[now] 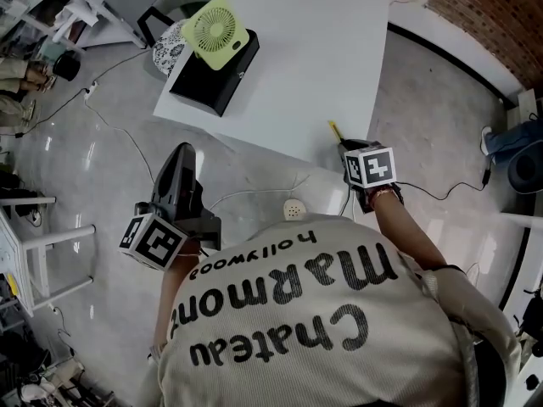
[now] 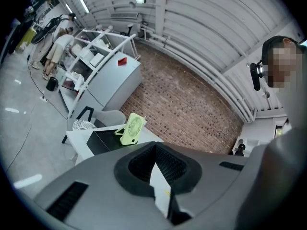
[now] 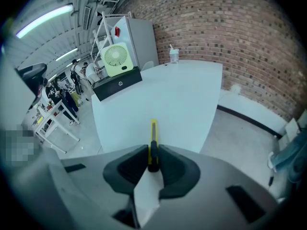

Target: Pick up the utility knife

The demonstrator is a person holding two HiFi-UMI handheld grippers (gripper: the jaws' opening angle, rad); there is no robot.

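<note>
**White table, knife pinched at its tail**

White table [image 1: 322, 58] over a grey floor [image 1: 102, 168] sets the scene, with a brick wall [image 3: 230, 32] behind. We see the utility knife [image 3: 153, 133] at the near edge of that table. The right claw [image 3: 153, 153] is clamped on its black rear end, and the yellow body points away toward the far side. The left claw [image 2: 154, 145] has its tips together on nothing and is held off to the side, well apart from the table.

We judge the main risk to be the short hold. Only the tail of the handle sits between the pads, so the long front could pivot downward or slide out on the lift. With the knife this close to the edge, a slip could send it to the floor.

The green fan [image 1: 216, 30] on its black box [image 1: 208, 79] stands well away and poses no obstacle.

From the head view, the marker cube [image 1: 371, 166] hides the jaws and most of the knife, leaving only a yellow tip showing. We cannot tell whether the blade is extended, nor whether the knife has left the table.
</note>
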